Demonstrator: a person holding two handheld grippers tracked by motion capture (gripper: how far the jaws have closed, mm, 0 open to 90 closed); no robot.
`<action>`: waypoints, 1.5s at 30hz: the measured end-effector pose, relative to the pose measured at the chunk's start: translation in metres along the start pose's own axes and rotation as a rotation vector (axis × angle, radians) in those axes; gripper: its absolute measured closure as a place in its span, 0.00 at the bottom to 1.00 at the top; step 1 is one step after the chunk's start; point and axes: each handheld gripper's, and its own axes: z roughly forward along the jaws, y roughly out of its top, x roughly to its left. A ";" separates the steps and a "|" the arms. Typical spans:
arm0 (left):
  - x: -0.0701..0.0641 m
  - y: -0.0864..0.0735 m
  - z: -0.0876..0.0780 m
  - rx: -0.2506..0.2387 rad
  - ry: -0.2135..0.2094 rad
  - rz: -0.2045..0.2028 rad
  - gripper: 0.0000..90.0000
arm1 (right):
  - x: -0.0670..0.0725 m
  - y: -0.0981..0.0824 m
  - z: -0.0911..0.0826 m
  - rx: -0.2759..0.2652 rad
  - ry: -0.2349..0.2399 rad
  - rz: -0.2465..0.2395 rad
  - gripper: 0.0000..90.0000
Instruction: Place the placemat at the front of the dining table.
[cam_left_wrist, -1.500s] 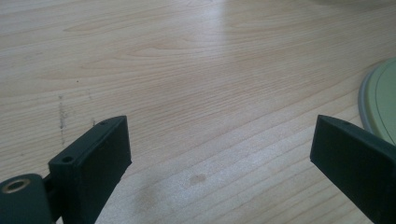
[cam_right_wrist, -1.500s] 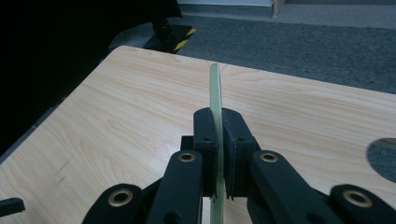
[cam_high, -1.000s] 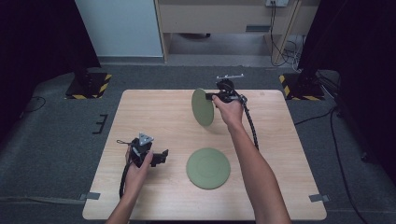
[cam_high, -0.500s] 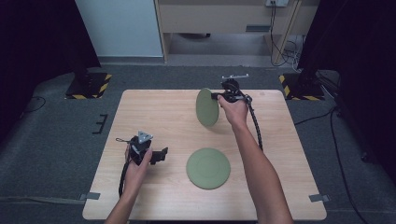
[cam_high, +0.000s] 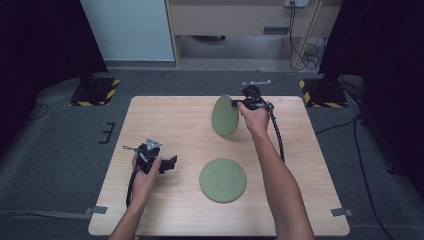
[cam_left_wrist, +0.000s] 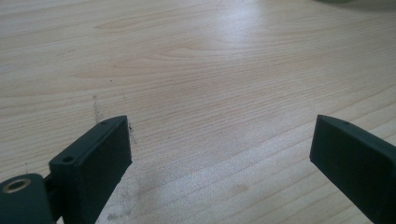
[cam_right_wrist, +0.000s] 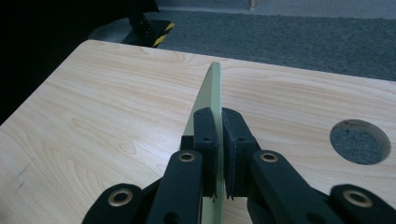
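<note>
My right gripper (cam_high: 239, 105) is shut on the rim of a green plate (cam_high: 224, 116), which hangs tilted on edge above the far middle of the wooden table (cam_high: 175, 120). In the right gripper view the black jaws pinch the thin plate (cam_right_wrist: 213, 88) edge-on at the gripper (cam_right_wrist: 220, 135). A second green plate (cam_high: 223, 180) lies flat on the table nearer the front. My left gripper (cam_high: 171, 163) rests low at the table's left front, open, with bare wood between its jaws in the left gripper view (cam_left_wrist: 219, 154).
A round cable hole (cam_right_wrist: 360, 141) is cut in the tabletop near the held plate. Grey carpet surrounds the table, with yellow-and-black striped stand feet (cam_high: 95, 91) at the far corners and a cabinet (cam_high: 240, 20) beyond.
The right hand has carried the held plate a little to the right and slightly down. The left hand and the flat plate have stayed put.
</note>
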 end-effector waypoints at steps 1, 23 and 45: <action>0.000 0.000 0.000 0.003 0.000 0.001 0.05 | -0.001 0.000 0.000 0.001 -0.001 0.002 0.95; -0.004 0.000 -0.002 0.001 0.002 0.010 0.05 | -0.026 -0.038 -0.006 0.067 -0.076 0.022 0.95; -0.008 -0.003 0.001 0.017 0.002 0.030 0.05 | -0.047 -0.074 -0.001 0.133 -0.122 0.052 0.94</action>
